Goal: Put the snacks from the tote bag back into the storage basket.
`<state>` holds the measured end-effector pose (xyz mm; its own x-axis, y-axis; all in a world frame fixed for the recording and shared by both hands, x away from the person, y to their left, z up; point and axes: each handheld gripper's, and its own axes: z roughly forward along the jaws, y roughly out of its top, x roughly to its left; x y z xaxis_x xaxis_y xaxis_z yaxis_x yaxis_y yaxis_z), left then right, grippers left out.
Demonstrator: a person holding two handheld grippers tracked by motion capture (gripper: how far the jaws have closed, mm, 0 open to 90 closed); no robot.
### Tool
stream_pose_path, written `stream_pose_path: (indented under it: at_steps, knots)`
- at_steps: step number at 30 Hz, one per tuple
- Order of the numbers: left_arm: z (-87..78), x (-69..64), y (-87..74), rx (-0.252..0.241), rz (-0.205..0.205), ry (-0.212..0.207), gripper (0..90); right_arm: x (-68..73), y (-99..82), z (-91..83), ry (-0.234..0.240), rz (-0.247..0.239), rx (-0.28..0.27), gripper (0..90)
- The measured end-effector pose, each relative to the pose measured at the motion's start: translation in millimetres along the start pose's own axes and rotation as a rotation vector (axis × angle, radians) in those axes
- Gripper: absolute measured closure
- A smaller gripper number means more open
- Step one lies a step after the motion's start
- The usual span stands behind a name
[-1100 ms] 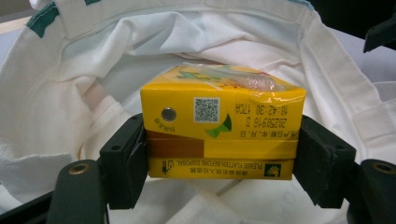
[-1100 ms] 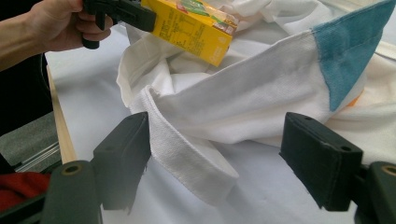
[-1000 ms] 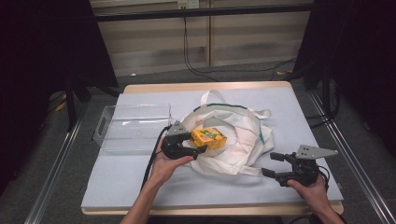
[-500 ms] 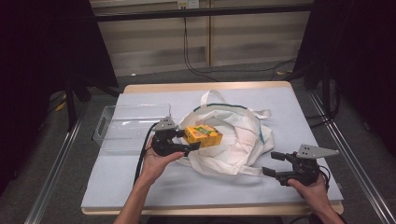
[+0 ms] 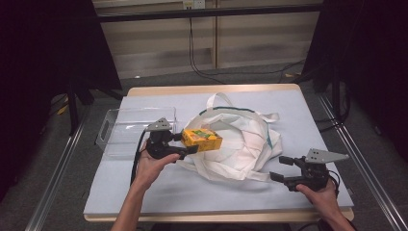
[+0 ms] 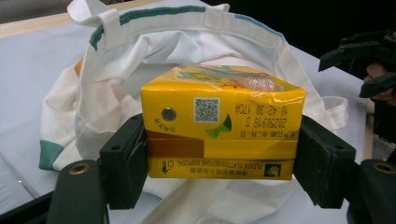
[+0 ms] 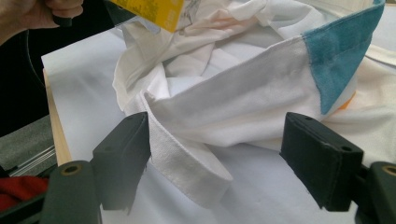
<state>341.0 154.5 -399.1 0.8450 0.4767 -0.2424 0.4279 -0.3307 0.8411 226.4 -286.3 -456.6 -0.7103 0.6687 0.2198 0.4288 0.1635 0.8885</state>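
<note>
The left gripper (image 5: 186, 144) has its two black jaws pressed against the short ends of a yellow carton (image 5: 202, 139), clamping it and holding it clear of the table, just over the near-left edge of the white tote bag (image 5: 240, 139). In the left gripper view the carton (image 6: 219, 126) sits squarely between the pads (image 6: 123, 161), upside down to the camera. Its print reads "PLEASE FLATTEN BEFORE DISPOSAL" along the lower band, with a date-like code, "20250913", and further digits beside a QR square and a round foil straw hole. A brown stripe runs across part of the face.

The right gripper (image 5: 284, 169) rests low at the bag's near-right corner, jaws spread wide and holding nothing. In the right gripper view a folded white strap (image 7: 219, 116) of the bag, ending in a teal patch, lies between the open jaws, not pinched.

A clear plastic bin (image 5: 137, 130) stands to the left of the bag on the pale blue tabletop (image 5: 192, 192).
</note>
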Motion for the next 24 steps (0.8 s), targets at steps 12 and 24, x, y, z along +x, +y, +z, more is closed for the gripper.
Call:
stream_pose_path:
  at_steps: [12,24]
  knots:
    - [-29.0,0.0,9.2,-0.007,0.008,0.02,27.8,1.7,-0.6,-3.4,-0.002,-0.009,-0.004,24.0]
    - [-58.7,8.8,23.1,0.02,-0.05,0.094,27.8,2.5,-0.1,-1.7,-0.011,-0.017,0.003,23.5]
